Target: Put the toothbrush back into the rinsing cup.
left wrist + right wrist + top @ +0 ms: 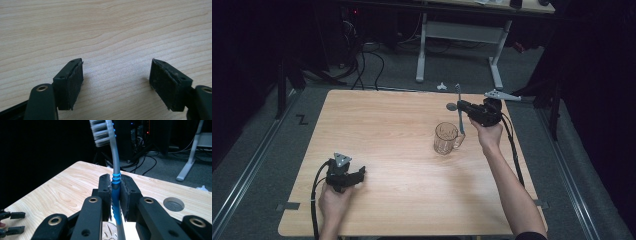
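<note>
Now R gripper (115, 195) clamps toothbrush (113, 165) upright above glass mug (445, 138); L gripper (116, 80) jaws apart.

My left gripper (357, 176) is black plastic with a grey three-cornered plate on top and a black cable trailing behind; its worn dark pads (75, 82) sit in screwed blocks. My right gripper (462, 106) matches, with brass-ringed pivot holes on its links.

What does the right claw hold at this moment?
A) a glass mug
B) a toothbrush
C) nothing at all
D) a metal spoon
B: in the right gripper view the right claw is shut on the blue grip of a toothbrush, bristle head pointing up.
</note>
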`<state>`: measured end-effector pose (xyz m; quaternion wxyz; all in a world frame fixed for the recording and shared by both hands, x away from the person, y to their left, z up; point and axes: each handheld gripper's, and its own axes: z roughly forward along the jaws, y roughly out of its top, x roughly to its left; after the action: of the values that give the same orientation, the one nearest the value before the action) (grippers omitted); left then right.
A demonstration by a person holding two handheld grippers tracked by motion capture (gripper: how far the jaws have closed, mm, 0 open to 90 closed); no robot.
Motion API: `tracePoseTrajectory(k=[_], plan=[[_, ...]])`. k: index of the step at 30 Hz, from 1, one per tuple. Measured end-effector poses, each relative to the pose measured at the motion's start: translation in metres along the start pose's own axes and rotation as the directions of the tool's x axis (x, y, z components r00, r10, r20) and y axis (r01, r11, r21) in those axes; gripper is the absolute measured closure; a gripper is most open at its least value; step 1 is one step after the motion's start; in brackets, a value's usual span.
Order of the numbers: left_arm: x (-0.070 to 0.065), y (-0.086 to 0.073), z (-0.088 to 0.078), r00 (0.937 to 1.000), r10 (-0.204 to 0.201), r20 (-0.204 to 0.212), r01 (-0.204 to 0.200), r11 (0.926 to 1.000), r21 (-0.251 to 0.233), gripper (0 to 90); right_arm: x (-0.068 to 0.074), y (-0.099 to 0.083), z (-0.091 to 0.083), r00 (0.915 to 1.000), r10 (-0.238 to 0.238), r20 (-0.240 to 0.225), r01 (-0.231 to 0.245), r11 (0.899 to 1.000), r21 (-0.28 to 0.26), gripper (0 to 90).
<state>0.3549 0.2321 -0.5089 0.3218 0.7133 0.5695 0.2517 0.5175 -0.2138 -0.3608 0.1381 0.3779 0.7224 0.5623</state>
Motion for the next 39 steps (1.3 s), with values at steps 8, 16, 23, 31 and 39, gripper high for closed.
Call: tracePoseTrajectory(k=[8,16,23,31,39], plan=[[0.0,0.0,0.0,1.0,0.0,0.0,0.0,1.0,0.0,27.6,-0.001,-0.003,0.006,1.0,0.002,0.001,-0.002,1.0,0.006,79.7],[0.0,0.0,0.0,1.0,0.0,0.0,0.0,1.0,0.0,27.6,-0.002,-0.004,0.007,1.0,-0.006,0.004,0.006,1.0,0.01,79.7],[0.0,0.0,0.0,1.0,0.0,0.0,0.0,1.0,0.0,27.7,-0.003,-0.007,0.008,1.0,-0.002,0.005,0.002,1.0,0.014,79.7],[0.0,0.0,0.0,1.0,-0.002,-0.001,0.002,1.0,-0.002,27.6,-0.004,-0.009,0.007,0.9999,-0.002,0.013,0.001,0.999,0.032,79.6],[0.0,0.0,0.0,1.0,-0.002,-0.001,0.002,1.0,-0.002,27.6,-0.007,-0.011,0.003,0.9997,0.002,0.024,-0.003,0.999,0.04,79.5]])
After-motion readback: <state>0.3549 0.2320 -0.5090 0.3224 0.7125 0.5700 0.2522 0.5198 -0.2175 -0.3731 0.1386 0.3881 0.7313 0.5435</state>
